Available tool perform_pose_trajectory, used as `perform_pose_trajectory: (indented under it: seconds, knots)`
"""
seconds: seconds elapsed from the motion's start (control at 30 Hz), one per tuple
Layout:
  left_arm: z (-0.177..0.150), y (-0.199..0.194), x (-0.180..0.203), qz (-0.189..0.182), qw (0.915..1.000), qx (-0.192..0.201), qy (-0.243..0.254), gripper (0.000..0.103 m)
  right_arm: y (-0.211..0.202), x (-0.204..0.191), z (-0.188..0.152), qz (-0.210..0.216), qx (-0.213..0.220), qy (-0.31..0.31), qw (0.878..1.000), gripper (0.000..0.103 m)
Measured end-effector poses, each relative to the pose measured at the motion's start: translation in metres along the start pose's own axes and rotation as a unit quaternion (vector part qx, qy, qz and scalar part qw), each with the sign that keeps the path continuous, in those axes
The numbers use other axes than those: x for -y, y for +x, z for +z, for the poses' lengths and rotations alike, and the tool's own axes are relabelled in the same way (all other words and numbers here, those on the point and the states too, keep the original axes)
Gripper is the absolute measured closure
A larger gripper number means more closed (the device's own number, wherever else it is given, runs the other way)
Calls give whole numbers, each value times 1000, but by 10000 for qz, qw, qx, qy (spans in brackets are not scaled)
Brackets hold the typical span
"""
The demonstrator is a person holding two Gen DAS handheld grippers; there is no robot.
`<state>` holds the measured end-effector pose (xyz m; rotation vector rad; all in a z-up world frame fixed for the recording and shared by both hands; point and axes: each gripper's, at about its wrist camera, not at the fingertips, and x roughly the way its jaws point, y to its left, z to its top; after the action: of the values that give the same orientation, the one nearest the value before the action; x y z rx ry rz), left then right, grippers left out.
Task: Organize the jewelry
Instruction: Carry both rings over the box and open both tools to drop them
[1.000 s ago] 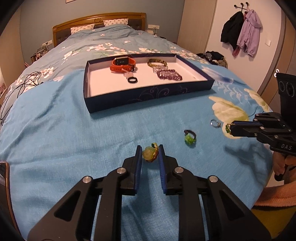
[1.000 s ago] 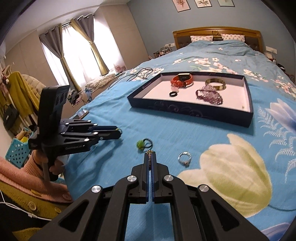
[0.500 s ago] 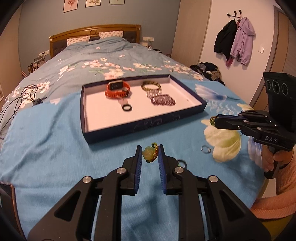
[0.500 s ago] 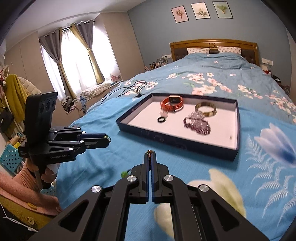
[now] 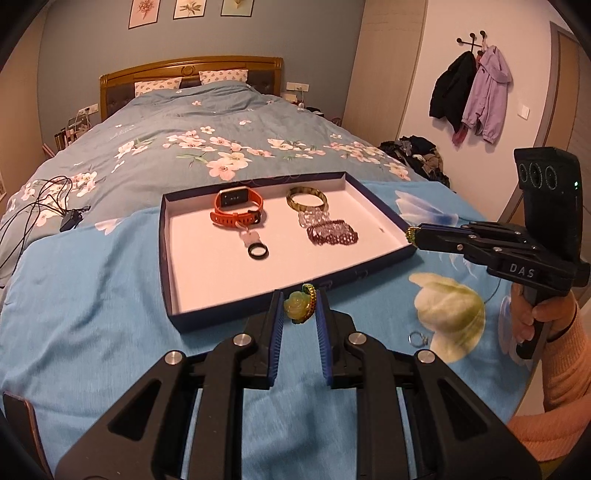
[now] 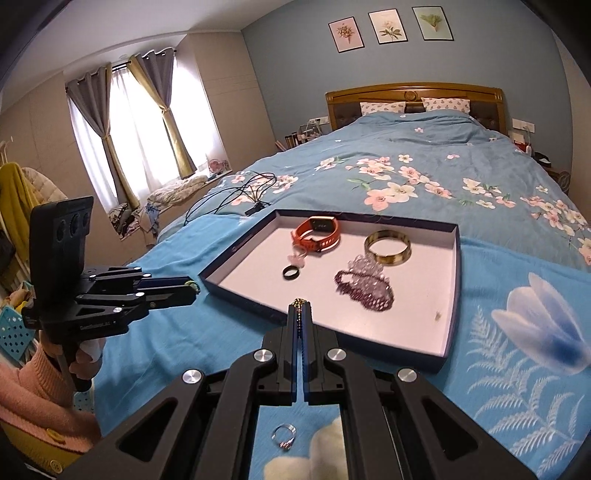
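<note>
Pinching a green rose-shaped ring [image 5: 300, 307], the left gripper [image 5: 298, 314] is hovering beside the dark-blue white-lined tray [image 5: 170, 291]; the right gripper [image 6: 300, 314] is clamping a beaded ring [image 6: 300, 302].

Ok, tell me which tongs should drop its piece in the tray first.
Right, probably: right tongs tip overlaps the tray floor in its own view; left tongs sit short of its corner.

The bedroom had blue-grey walls [image 6: 280, 92] with 3 framed botanical prints [image 6: 388, 26] above a wooden headboard [image 6: 413, 96]. A floral blue duvet [image 6: 424, 173] covered the bed. Daylight came through a window [image 6: 147, 122] hung with grey and gold curtains [image 6: 173, 118]. Coats [image 5: 476, 99] hung on a wall hook.
</note>
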<state>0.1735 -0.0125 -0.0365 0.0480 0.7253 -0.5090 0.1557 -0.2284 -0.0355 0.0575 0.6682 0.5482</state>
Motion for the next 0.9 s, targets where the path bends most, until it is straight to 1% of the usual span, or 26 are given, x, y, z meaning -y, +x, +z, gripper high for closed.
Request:
perform_pose_trajectory:
  seconds: [0.43,0.9]
  knots:
    - [29,20,-7,193,9998,85,63,85,30,16,18,-152,-167,-11,9997,102]
    - [41,61,-14,294,9994,-157,46,85,61,25,26,-234,-479,-10,9986,102]
